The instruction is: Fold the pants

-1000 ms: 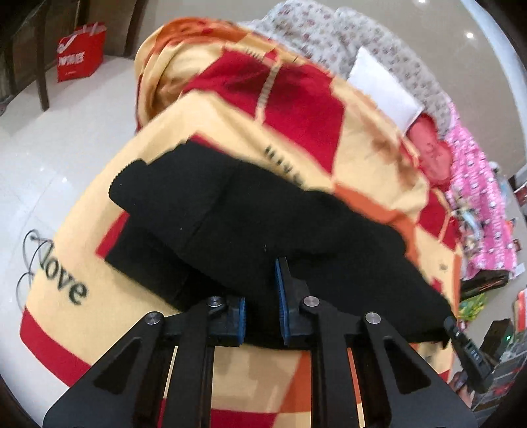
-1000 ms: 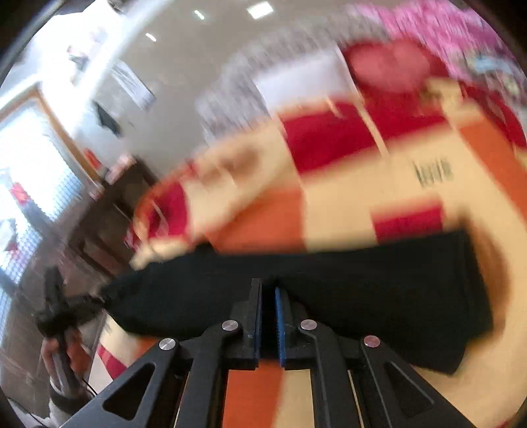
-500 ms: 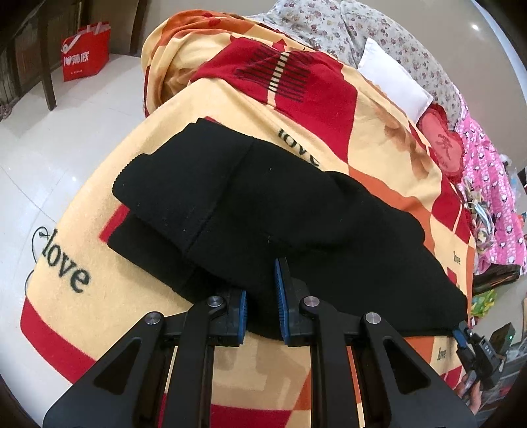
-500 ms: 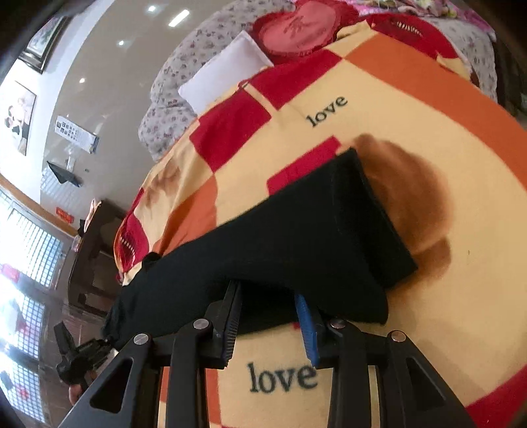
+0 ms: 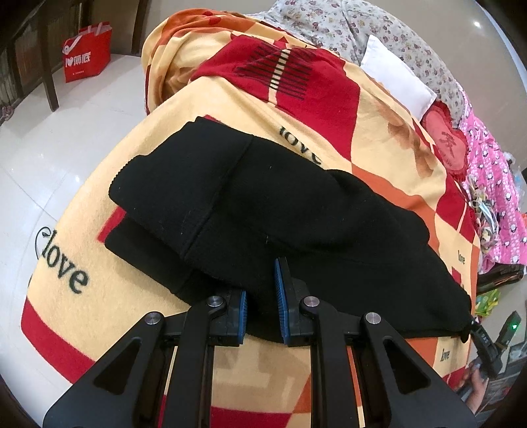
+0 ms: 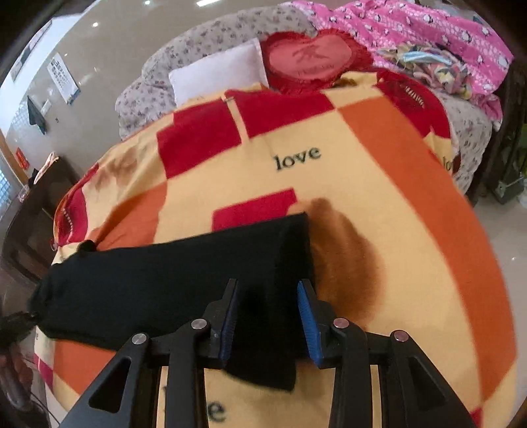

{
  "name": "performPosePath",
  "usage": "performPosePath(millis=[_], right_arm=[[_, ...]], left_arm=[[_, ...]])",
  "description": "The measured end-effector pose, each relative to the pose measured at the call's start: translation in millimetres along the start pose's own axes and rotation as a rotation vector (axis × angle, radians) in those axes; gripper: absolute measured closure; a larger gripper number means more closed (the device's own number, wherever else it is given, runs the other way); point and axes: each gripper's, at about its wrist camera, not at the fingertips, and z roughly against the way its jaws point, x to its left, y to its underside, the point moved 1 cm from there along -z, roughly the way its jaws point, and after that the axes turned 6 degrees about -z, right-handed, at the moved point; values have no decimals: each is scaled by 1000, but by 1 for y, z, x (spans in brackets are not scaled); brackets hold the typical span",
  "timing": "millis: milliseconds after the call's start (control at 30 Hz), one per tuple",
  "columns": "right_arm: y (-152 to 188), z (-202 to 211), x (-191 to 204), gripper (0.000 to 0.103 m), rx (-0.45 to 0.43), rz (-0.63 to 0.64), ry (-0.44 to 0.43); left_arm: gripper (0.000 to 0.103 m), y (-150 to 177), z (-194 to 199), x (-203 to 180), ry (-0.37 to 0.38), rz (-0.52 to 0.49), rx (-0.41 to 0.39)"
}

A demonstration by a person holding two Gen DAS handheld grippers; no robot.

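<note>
Mid-fold: left gripper (image 5: 262, 306) pinches the pants (image 5: 296, 210) edge. Right gripper (image 6: 268, 321) has just been closing, fabric between its parted fingers. Next: clamp, lift together.

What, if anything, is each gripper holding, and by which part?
Left gripper clamps the black pants by their near edge. Right gripper, jaws just closing, straddles their folded end; grip unclear.

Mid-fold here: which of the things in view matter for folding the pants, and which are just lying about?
For the job: black pants, left gripper, right gripper, blanket underneath.

Lying about: white pillow, red heart cushion, pink quilt, red shopping bag.
</note>
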Motion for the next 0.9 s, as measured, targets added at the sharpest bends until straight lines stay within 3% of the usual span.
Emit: performPosePath(millis=[33,233,367,400,600,700,767,800,900], right_arm=[[2,2,3,93,-11,30,12],[-19,23,20,95,-113,168,132],[-18,-10,25,95,-53,228,241],[-16,-19,23,95,-23,214,246],[-22,3,18,87,-82,139,281],[-21,23,39,82,-98,119,105],[-15,25,65,68,-56,161,-45],[-9,22,84,67,-20,204,-117],[11,10,140,67,55,323,-268]], left_arm=[[89,0,0,-1,-5,-4,0],[89,1,10,-10,-17,-37,-26],[89,5,1,-6,-16,-28,-6],[89,5,0,-3,-3,-16,-2],[88,3,21,11,-9,-21,-34],[88,2,28,23,-13,-3,-42],[87,1,35,28,-10,13,-50],[87,0,39,29,-16,14,-61],[87,-1,58,28,-105,-10,-128]])
